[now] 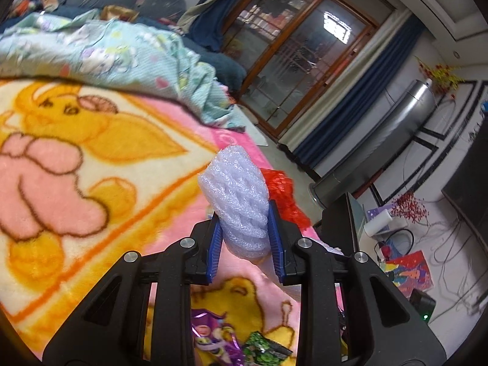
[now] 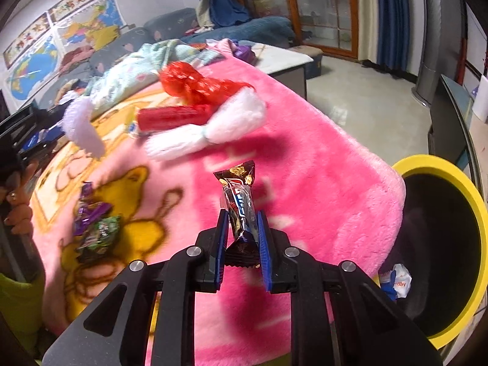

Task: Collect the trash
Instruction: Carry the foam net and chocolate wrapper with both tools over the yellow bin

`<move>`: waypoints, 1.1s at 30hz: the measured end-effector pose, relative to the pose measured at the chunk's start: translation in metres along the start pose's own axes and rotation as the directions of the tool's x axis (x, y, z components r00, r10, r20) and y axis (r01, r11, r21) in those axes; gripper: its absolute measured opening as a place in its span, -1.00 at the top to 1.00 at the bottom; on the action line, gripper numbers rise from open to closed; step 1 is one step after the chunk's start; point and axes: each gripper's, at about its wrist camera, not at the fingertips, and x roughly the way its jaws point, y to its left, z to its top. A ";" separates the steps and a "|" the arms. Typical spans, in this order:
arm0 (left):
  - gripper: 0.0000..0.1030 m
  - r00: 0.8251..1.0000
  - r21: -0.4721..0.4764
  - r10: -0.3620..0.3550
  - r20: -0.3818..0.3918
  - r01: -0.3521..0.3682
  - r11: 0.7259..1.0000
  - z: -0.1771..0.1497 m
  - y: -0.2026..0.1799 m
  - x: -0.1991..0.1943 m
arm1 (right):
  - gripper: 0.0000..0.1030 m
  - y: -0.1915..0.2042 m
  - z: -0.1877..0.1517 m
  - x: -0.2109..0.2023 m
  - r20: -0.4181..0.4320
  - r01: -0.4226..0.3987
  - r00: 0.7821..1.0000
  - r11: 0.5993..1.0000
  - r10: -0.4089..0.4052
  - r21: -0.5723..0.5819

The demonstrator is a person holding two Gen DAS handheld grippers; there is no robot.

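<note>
My left gripper (image 1: 244,228) is shut on a white foam net sleeve (image 1: 238,195), held above the pink blanket (image 1: 91,183); the sleeve also shows in the right wrist view (image 2: 80,125). My right gripper (image 2: 242,231) is shut on a dark candy bar wrapper (image 2: 239,201) above the blanket (image 2: 305,158). A yellow-rimmed bin (image 2: 475,201) stands at the right, with white and blue trash (image 2: 396,280) inside. On the blanket lie red net (image 2: 195,82), a red foam piece (image 2: 174,117), white foam sleeves (image 2: 213,131), and purple and green wrappers (image 2: 94,225).
A light blue quilt (image 1: 106,48) is bunched at the far side of the bed. A silver tower unit (image 1: 381,140), a desk edge (image 1: 350,228) and cables on the floor (image 1: 451,244) are at the right. A person's hand (image 2: 18,195) shows at the left.
</note>
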 end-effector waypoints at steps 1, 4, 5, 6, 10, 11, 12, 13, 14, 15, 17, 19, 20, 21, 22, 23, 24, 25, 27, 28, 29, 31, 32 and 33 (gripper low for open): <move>0.60 1.000 0.013 -0.002 0.002 0.002 1.000 -0.001 -0.004 -0.001 | 0.64 0.002 0.000 -0.004 0.007 -0.003 1.000 1.000 0.003 -0.004; 0.60 1.000 0.067 -0.012 0.009 0.012 0.998 -0.005 -0.020 -0.003 | 0.64 0.004 0.003 -0.014 0.027 -0.012 1.000 1.000 0.012 -0.004; 0.60 1.000 0.084 -0.015 0.012 0.014 0.996 -0.006 -0.024 -0.004 | 0.64 0.005 0.003 -0.017 0.034 -0.013 0.999 1.000 0.014 -0.003; 0.60 1.000 0.097 -0.019 0.013 0.017 0.995 -0.008 -0.028 -0.005 | 0.64 0.004 0.003 -0.019 0.040 -0.015 0.999 1.000 0.015 -0.002; 0.60 0.999 0.147 -0.037 0.016 0.034 0.989 -0.013 -0.045 -0.006 | 0.64 0.000 0.007 -0.032 0.069 -0.016 0.997 1.000 0.016 0.010; 0.60 0.999 0.156 -0.043 0.015 0.040 0.987 -0.015 -0.048 -0.007 | 0.64 -0.001 0.008 -0.035 0.077 -0.017 0.997 1.000 0.016 0.016; 0.60 0.999 0.170 -0.050 0.011 0.047 0.984 -0.017 -0.053 -0.007 | 0.64 -0.003 0.009 -0.038 0.085 -0.018 0.996 1.000 0.016 0.022; 0.60 0.999 0.178 -0.052 0.010 0.050 0.983 -0.019 -0.055 -0.007 | 0.64 -0.005 0.010 -0.041 0.092 -0.017 0.996 1.000 0.015 0.026; 0.60 0.998 0.188 -0.056 0.007 0.054 0.981 -0.021 -0.059 -0.006 | 0.64 -0.006 0.010 -0.044 0.100 -0.016 0.995 0.999 0.013 0.030; 0.60 0.998 0.195 -0.062 0.003 0.060 0.979 -0.023 -0.063 -0.006 | 0.64 -0.008 0.011 -0.046 0.107 -0.016 0.994 0.999 0.012 0.034; 0.60 0.998 0.213 -0.069 -0.006 0.069 0.975 -0.027 -0.069 -0.005 | 0.64 -0.013 0.012 -0.053 0.122 -0.014 0.992 0.999 0.009 0.047; 0.60 0.997 0.229 -0.078 -0.015 0.079 0.970 -0.032 -0.076 -0.004 | 0.64 -0.018 0.013 -0.057 0.134 -0.013 0.991 0.998 0.005 0.060; 0.60 0.996 0.239 -0.082 -0.019 0.084 0.967 -0.035 -0.080 -0.003 | 0.64 -0.020 0.013 -0.060 0.141 -0.013 0.990 0.998 0.003 0.067; 0.60 0.996 0.250 -0.085 -0.023 0.088 0.964 -0.037 -0.084 -0.003 | 0.64 -0.023 0.013 -0.062 0.148 -0.012 0.989 0.997 0.000 0.074; 0.60 0.996 0.256 -0.087 -0.027 0.091 0.962 -0.039 -0.087 -0.002 | 0.64 -0.025 0.013 -0.065 0.153 -0.011 0.988 0.997 -0.002 0.081; 0.60 0.995 0.262 -0.091 -0.031 0.096 0.960 -0.041 -0.089 -0.001 | 0.64 -0.027 0.013 -0.066 0.158 -0.010 0.987 0.996 -0.004 0.087; 0.60 0.995 0.269 -0.094 -0.034 0.099 0.958 -0.042 -0.091 -0.001 | 0.64 -0.029 0.013 -0.068 0.162 -0.009 0.987 0.996 -0.006 0.093; 0.60 0.995 0.279 -0.097 -0.038 0.104 0.955 -0.044 -0.095 0.000 | 0.64 -0.032 0.013 -0.070 0.167 -0.008 0.986 0.995 -0.009 0.101; 0.60 0.994 0.290 -0.102 -0.044 0.111 0.950 -0.048 -0.100 0.000 | 0.64 -0.036 0.014 -0.073 0.174 -0.005 0.985 0.994 -0.015 0.114; 0.60 0.993 0.297 -0.105 -0.048 0.115 0.948 -0.049 -0.102 0.000 | 0.64 -0.039 0.014 -0.074 0.178 -0.003 0.984 0.992 -0.020 0.123; 0.60 0.993 0.304 -0.107 -0.051 0.117 0.946 -0.051 -0.105 0.001 | 0.64 -0.041 0.014 -0.076 0.181 -0.001 0.983 0.992 -0.022 0.130; 0.60 0.992 0.315 -0.111 -0.056 0.123 0.941 -0.054 -0.110 0.001 | 0.64 -0.046 0.014 -0.078 0.187 0.001 0.982 0.990 -0.028 0.142; 0.60 0.992 0.321 -0.113 -0.059 0.126 0.939 -0.056 -0.113 0.001 | 0.64 -0.049 0.014 -0.080 0.191 0.002 0.981 0.989 -0.030 0.149; 0.60 0.992 0.326 -0.115 -0.061 0.128 0.937 -0.057 -0.115 0.001 | 0.64 -0.051 0.014 -0.081 0.195 0.001 0.980 0.988 -0.032 0.155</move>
